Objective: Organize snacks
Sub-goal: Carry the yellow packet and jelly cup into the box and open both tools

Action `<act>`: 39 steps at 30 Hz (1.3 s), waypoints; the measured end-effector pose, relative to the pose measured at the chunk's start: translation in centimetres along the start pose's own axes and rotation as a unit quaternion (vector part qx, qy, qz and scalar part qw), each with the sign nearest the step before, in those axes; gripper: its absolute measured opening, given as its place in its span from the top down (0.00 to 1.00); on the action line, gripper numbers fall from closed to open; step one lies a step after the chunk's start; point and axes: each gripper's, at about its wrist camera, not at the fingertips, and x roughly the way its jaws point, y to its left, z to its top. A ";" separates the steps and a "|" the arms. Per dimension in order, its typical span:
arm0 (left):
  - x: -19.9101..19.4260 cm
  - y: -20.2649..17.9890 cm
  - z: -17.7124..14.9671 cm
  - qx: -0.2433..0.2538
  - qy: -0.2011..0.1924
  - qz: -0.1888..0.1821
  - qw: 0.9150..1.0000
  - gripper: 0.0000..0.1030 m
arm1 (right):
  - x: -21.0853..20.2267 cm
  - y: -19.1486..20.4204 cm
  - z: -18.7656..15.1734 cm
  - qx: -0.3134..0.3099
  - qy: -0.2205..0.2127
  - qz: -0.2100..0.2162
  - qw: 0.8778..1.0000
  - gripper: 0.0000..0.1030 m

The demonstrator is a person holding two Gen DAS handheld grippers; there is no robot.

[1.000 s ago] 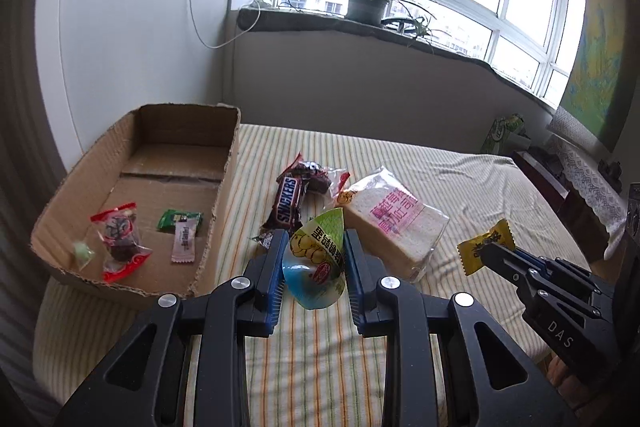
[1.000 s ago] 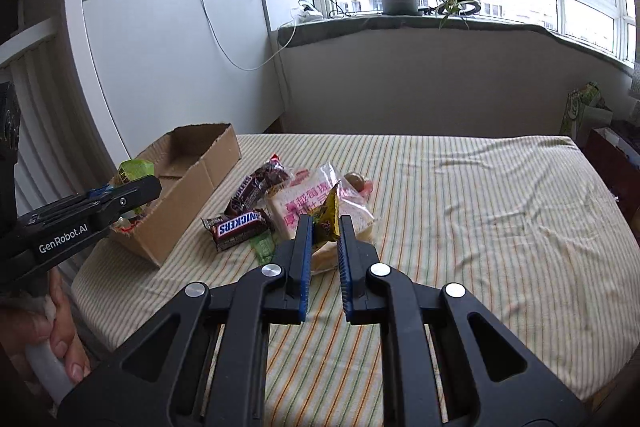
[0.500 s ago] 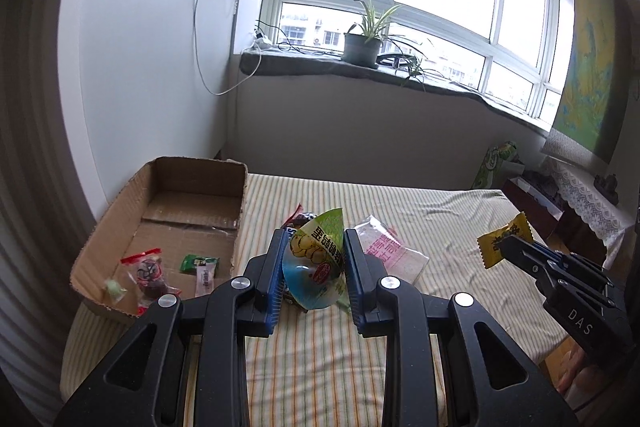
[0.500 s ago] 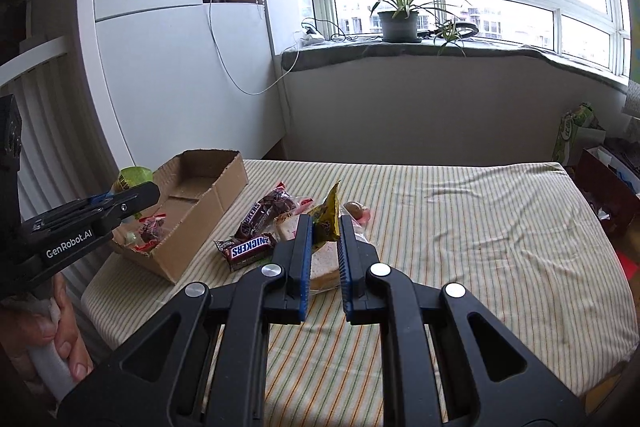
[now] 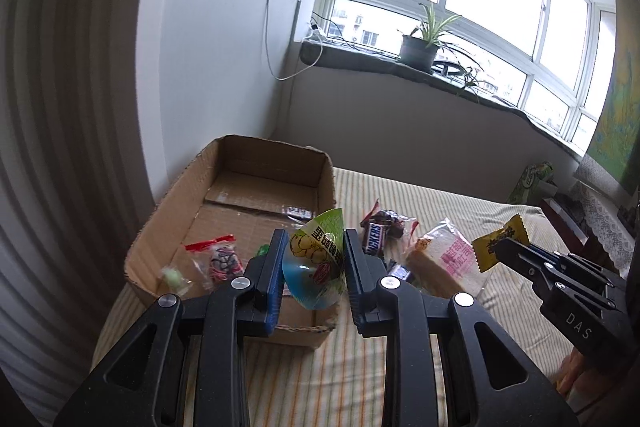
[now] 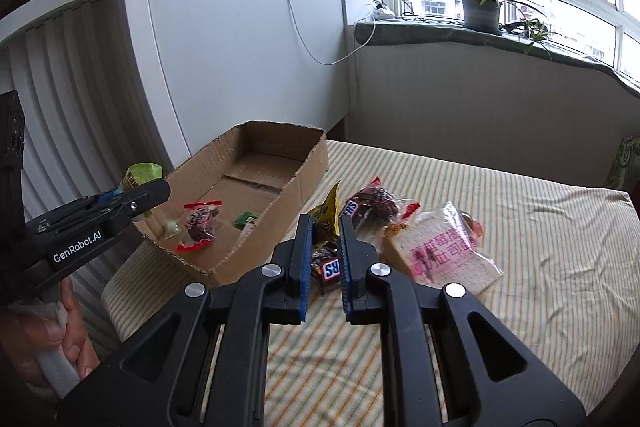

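A home: potted plant (image 6: 480,7) on windowsill, striped tablecloth (image 6: 540,227).

You're looking at a brown cardboard box (image 6: 304,163) sitting on yellow-and-white striped cloth (image 6: 540,227). You're gripping a green-and-blue packet (image 5: 316,263) and a yellow wrapper (image 6: 326,217).

A striped bed (image 6: 540,227) carries an open cardboard box (image 6: 308,169) at its left edge, with Snickers bars (image 6: 332,269) and wrapped bread (image 6: 440,251) beside it.

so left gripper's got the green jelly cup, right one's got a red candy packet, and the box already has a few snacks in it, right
Not quite: the right gripper is shut on a yellow candy packet, not a red one, as the right wrist view shows. The left gripper does hold the green jelly cup, and the box holds a few snacks.
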 end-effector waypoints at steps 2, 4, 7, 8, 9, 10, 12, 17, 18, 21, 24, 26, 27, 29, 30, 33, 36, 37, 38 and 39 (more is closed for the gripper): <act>-0.2 1.9 0.1 -0.010 -0.002 0.017 1.000 0.75 | 1.2 1.9 0.5 -0.011 0.002 0.020 1.000 0.88; -0.5 3.5 0.3 -0.020 -0.003 0.031 0.999 0.75 | 2.0 3.5 1.1 -0.022 -0.001 0.036 0.999 0.88; -0.9 5.1 0.7 -0.030 -0.008 0.045 0.998 0.75 | 2.6 4.9 1.9 -0.031 -0.007 0.050 0.998 0.88; -1.0 5.4 1.0 -0.031 -0.011 0.047 0.998 0.75 | 2.7 5.2 2.0 -0.034 -0.009 0.053 0.998 0.88; -1.1 5.6 1.2 -0.030 -0.014 0.049 0.998 0.75 | 2.8 5.5 2.2 -0.036 -0.011 0.054 0.998 0.88; -1.2 5.7 1.4 -0.029 -0.017 0.050 0.998 0.75 | 2.8 5.8 2.3 -0.038 -0.013 0.055 0.998 0.88; -1.4 5.7 1.7 -0.028 -0.022 0.048 0.998 0.75 | 2.9 6.2 2.6 -0.042 -0.013 0.056 0.997 0.88; -1.0 5.7 2.0 -0.026 -0.023 0.042 0.999 0.75 | 4.0 6.6 3.1 -0.045 -0.008 0.060 0.997 0.88; -0.8 5.7 1.9 -0.026 -0.022 0.041 0.999 0.75 | 4.4 6.7 3.1 -0.046 -0.006 0.061 0.997 0.88; 0.2 5.8 1.9 -0.027 -0.016 0.041 0.999 0.75 | 5.8 6.7 2.9 -0.045 0.004 0.065 0.997 0.88; 1.5 6.3 1.8 -0.032 -0.006 0.042 0.999 0.75 | 7.6 6.6 2.5 -0.042 0.019 0.069 0.997 0.88; 2.4 6.8 1.5 -0.036 0.004 0.041 0.998 0.75 | 8.9 6.4 2.2 -0.038 0.029 0.069 0.996 0.88; 2.9 7.0 1.5 -0.039 0.009 0.042 0.998 0.75 | 9.5 6.3 2.0 -0.036 0.035 0.068 0.996 0.88; 4.0 7.2 1.2 -0.040 0.022 0.046 0.998 0.74 | 10.9 5.8 1.6 -0.028 0.053 0.067 0.996 0.87; 4.6 7.3 1.1 -0.042 0.030 0.051 0.997 0.74 | 11.3 5.5 1.4 -0.022 0.059 0.065 0.996 0.82; 5.6 7.8 0.7 -0.050 0.048 0.061 0.996 0.62 | 11.6 5.0 1.2 -0.013 0.060 0.066 0.996 0.71; 5.1 7.8 0.6 -0.048 0.039 0.066 0.996 0.33 | 11.5 5.2 1.2 -0.021 0.058 0.064 0.996 0.71; 4.8 7.8 0.6 -0.046 0.034 0.068 0.996 0.33 | 11.4 5.3 1.2 -0.023 0.057 0.063 0.996 0.71; 4.7 7.7 0.6 -0.044 0.031 0.069 0.996 0.33 | 11.3 5.4 1.3 -0.024 0.057 0.064 0.996 0.71; 4.6 7.7 0.7 -0.043 0.030 0.070 0.996 0.33 | 11.2 5.6 1.3 -0.025 0.057 0.064 0.996 0.71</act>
